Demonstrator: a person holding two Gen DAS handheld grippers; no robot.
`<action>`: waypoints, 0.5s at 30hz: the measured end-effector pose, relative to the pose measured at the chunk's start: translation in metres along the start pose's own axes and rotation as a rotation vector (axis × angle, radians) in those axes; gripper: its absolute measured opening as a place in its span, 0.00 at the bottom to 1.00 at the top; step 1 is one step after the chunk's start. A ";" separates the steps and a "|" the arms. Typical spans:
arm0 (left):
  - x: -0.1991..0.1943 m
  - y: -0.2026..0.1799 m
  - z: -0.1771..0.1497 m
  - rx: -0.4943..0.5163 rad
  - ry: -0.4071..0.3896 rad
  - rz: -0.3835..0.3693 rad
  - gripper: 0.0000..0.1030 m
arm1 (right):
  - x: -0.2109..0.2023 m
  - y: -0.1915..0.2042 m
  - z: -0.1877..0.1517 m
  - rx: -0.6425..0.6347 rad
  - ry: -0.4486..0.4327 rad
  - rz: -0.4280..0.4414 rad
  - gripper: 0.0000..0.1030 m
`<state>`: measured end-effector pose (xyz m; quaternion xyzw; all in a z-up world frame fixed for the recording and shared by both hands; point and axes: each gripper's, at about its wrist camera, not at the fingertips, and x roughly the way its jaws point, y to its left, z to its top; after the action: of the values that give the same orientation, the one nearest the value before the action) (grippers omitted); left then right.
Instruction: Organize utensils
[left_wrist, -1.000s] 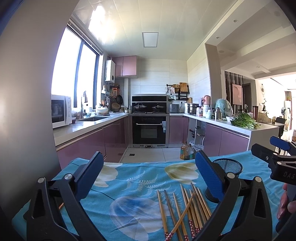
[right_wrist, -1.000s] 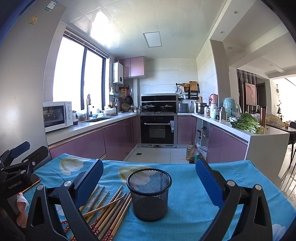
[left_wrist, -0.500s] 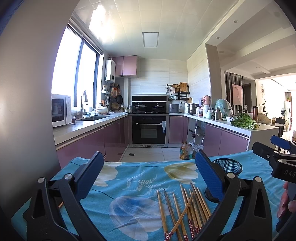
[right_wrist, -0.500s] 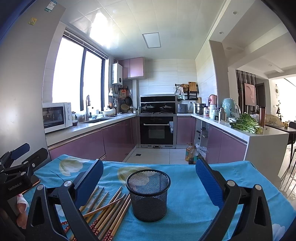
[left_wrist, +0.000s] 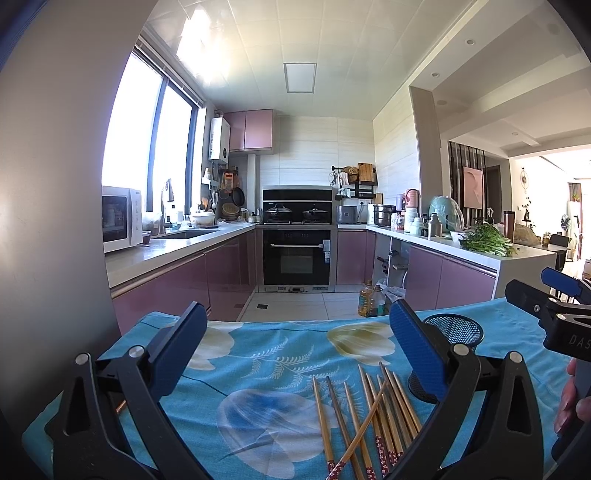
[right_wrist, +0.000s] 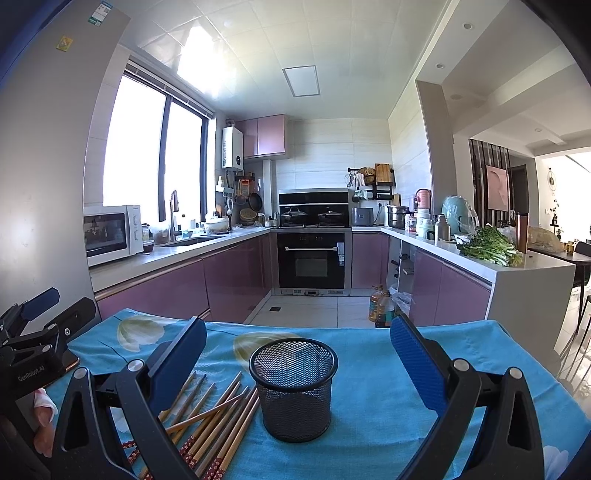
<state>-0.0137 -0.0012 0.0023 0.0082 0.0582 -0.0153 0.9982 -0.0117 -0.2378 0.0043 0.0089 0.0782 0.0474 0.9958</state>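
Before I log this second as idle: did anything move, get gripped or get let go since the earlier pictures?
Nothing visibly changed beyond a slight drift of the views. The left gripper and right gripper stay open and empty above the cloth, the chopsticks lie in the same loose pile, one crossing the others, and the mesh cup stands upright and empty beside them.

Black mesh cup (right_wrist: 293, 387) (blue floral cloth (right_wrist: 373, 391) beneath).

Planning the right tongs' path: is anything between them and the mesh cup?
Nothing: in the right wrist view only bare blue tablecloth lies between the open right tongs and the mesh cup. The chopsticks lie left of it.
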 end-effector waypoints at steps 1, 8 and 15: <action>0.000 0.001 0.000 0.000 0.000 0.000 0.95 | 0.000 0.000 0.000 0.000 0.000 0.000 0.94; 0.000 0.001 0.000 0.000 0.000 0.000 0.95 | 0.000 0.001 0.000 -0.001 0.001 -0.004 0.94; 0.001 0.001 -0.001 0.000 0.002 -0.001 0.95 | 0.000 0.001 0.000 0.000 0.001 -0.003 0.94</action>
<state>-0.0132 -0.0006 0.0012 0.0082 0.0592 -0.0159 0.9981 -0.0116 -0.2372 0.0043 0.0089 0.0786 0.0459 0.9958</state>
